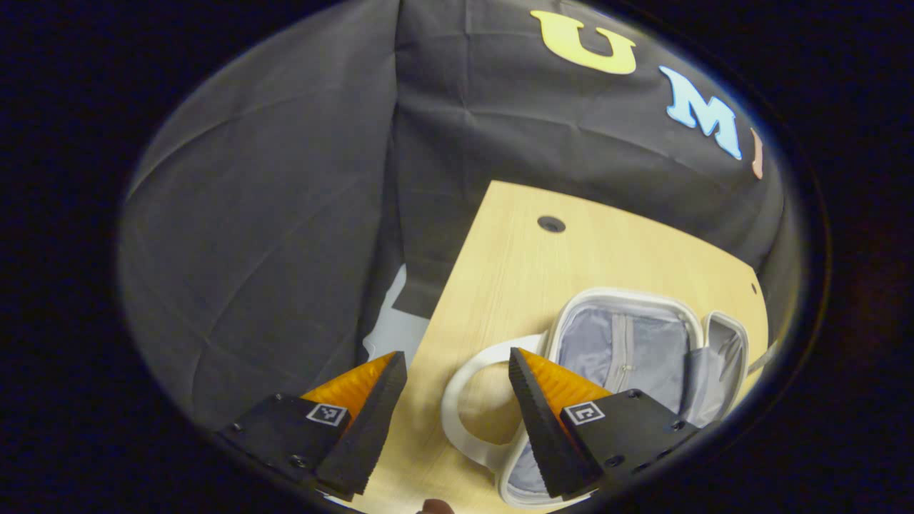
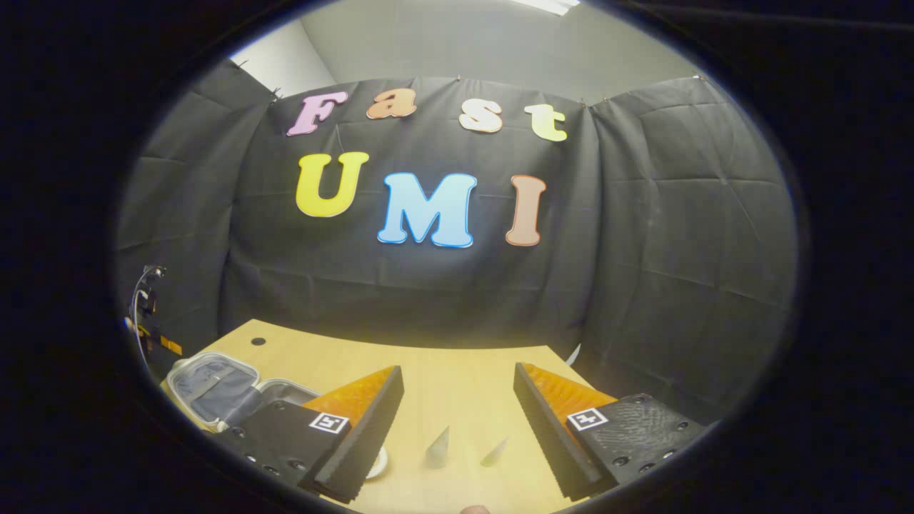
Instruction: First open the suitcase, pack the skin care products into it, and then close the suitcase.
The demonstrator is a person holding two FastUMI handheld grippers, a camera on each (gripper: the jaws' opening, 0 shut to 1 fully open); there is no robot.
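A small white suitcase (image 1: 628, 343) lies open on the wooden table (image 1: 528, 264), its grey zipped lining facing up and its white handle (image 1: 457, 421) pointing toward me. My left gripper (image 1: 457, 371) hovers open above the handle, its right finger over the case's near rim. In the right gripper view the open suitcase (image 2: 214, 385) lies at the table's left end. My right gripper (image 2: 457, 385) is open above the table (image 2: 443, 371), nothing between its fingers. Below it stand two pale cone-shaped tips (image 2: 439, 446) of the skin care products, with a white round lid (image 2: 377, 462) beside the left finger.
The table has a round cable hole (image 1: 550, 224) near its far edge. Black cloth walls close in the table on all sides. A stand with cables (image 2: 146, 307) rises past the table's left end in the right gripper view.
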